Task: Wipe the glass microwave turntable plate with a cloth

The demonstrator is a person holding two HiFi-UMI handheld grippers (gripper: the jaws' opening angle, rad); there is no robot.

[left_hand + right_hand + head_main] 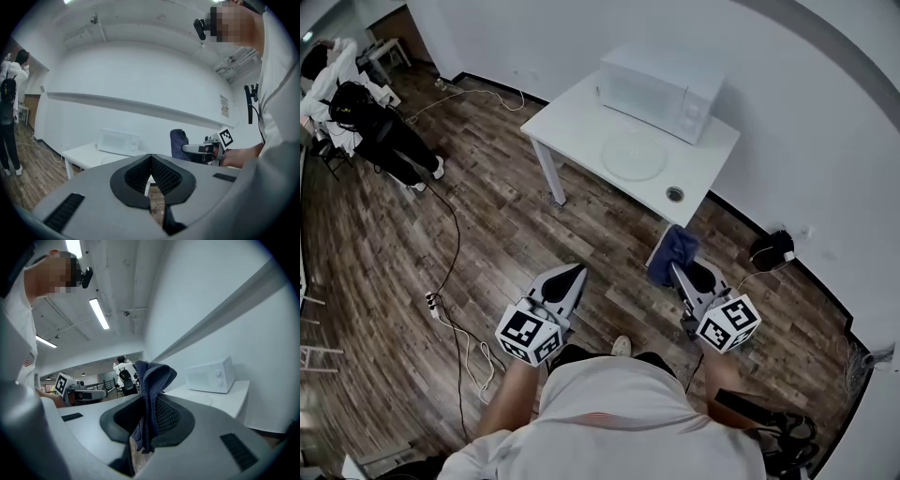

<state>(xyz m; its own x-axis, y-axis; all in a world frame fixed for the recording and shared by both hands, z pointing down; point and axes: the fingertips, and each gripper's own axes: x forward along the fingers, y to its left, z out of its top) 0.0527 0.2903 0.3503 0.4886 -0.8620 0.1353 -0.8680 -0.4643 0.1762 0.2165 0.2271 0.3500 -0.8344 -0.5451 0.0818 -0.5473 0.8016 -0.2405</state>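
The clear, round glass plate [633, 155] lies flat on the white tabletop [565, 116], at 7 o'clock of the microwave [661, 89]. The right tongs [677, 272] grasp a dark blue cloth [671, 253]. The left tongs [569, 277] are clenched on nothing.

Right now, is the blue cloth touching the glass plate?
Apart. The head view shows the cloth pinched in the right gripper over the floor, clear of the plate on the table.

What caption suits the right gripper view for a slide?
Right gripper, jaws shut on a blue cloth, facing the microwave on its table.
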